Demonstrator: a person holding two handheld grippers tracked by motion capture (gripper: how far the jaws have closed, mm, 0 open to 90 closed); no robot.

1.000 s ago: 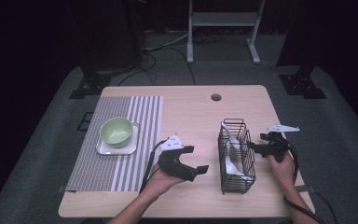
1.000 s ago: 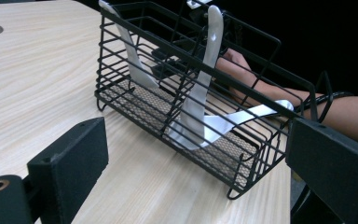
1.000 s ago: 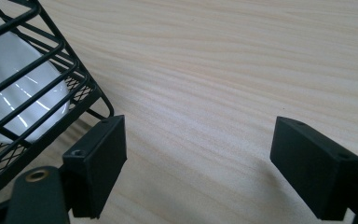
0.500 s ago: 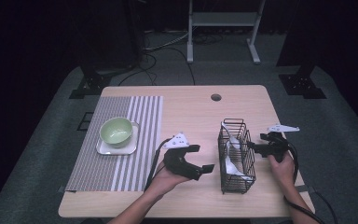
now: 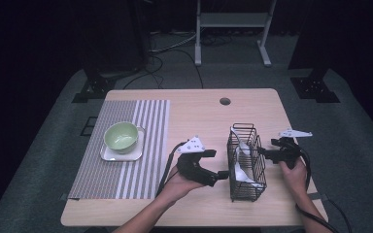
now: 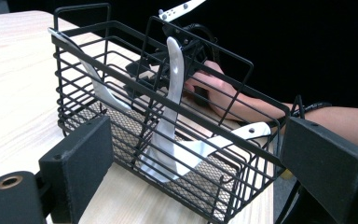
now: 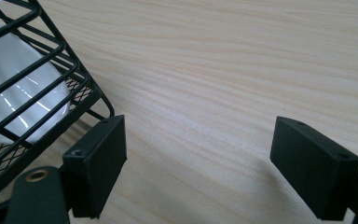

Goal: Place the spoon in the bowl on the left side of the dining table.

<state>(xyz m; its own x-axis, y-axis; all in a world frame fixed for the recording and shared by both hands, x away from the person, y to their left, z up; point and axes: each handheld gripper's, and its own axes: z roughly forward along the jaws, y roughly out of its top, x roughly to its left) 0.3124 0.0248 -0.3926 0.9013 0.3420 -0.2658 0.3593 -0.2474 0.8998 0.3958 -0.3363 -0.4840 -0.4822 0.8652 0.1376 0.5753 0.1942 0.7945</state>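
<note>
Because your left tool (image 5: 222,174) stands wide open just short of the wire basket (image 5: 246,162), its jaws frame the basket's near side, which looks like a lineup for reaching in or steadying it. Beyond that tool, inside the basket, the white spoons (image 6: 170,116) lean against the wires, handles up, so a grab from above seems easiest. Your right tool (image 5: 263,154) sits at the basket's far side, jaws wide and holding nothing, one jaw right by the basket's lower corner (image 7: 37,107) above bare table (image 7: 223,70). That placement probably braces the basket against sliding.
</note>
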